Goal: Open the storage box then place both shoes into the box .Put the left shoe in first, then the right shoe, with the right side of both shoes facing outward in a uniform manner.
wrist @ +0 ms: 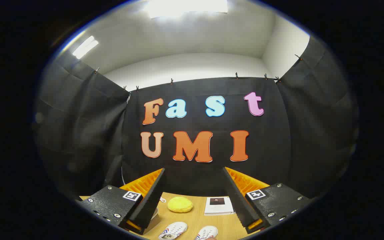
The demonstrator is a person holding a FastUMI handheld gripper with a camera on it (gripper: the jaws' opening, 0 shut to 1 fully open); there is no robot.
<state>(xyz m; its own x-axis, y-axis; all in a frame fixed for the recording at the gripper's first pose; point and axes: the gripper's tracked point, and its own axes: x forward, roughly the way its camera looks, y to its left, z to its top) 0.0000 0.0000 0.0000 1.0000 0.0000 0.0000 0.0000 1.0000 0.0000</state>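
We see a booth enclosed by black cloth (278, 140), hung in three panels: one on the far side and one on each flank, left and right. Small clips (236, 75) hold the cloth's upper edge. Above the cloth we find white walls (192, 66) and a white ceiling. A bright light panel (187, 7) glows overhead at the far side; a second strip light (85, 46) lies upper left. Nearest us, a light wooden table (195, 218) meets the far cloth.
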